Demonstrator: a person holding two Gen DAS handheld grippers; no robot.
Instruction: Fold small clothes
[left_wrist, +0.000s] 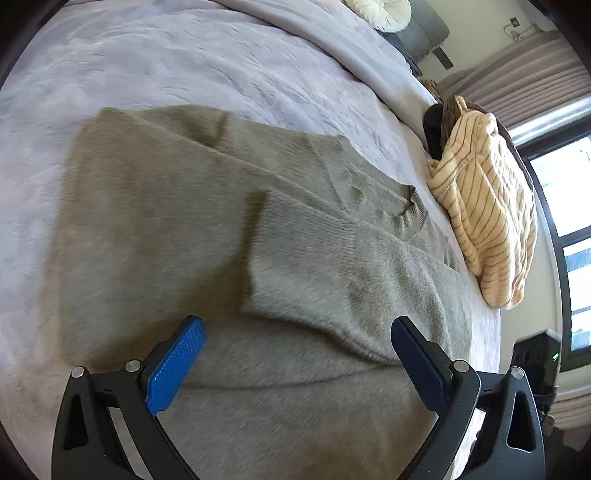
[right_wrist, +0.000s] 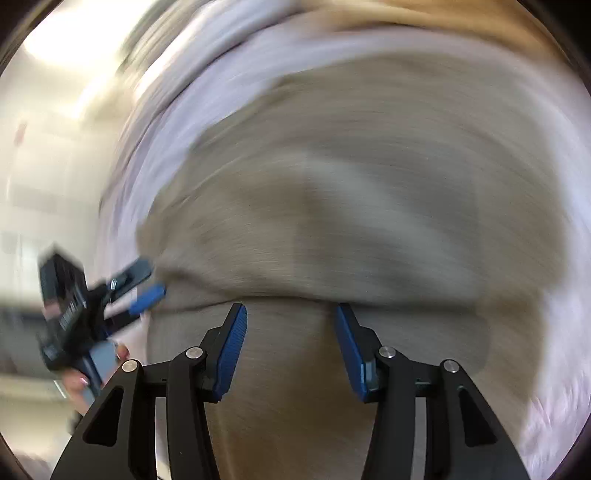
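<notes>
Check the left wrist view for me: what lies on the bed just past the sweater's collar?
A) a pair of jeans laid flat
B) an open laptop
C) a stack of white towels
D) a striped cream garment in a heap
D: past the collar of the grey-beige sweater, a cream garment with thin brown stripes sits bunched near the edge of the bed.

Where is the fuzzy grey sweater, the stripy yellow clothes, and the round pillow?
fuzzy grey sweater (left_wrist: 155, 229), left wrist view, on its flat body.
stripy yellow clothes (left_wrist: 484, 206), left wrist view, middle of the pile.
round pillow (left_wrist: 380, 11), left wrist view, on its puckered centre.
</notes>
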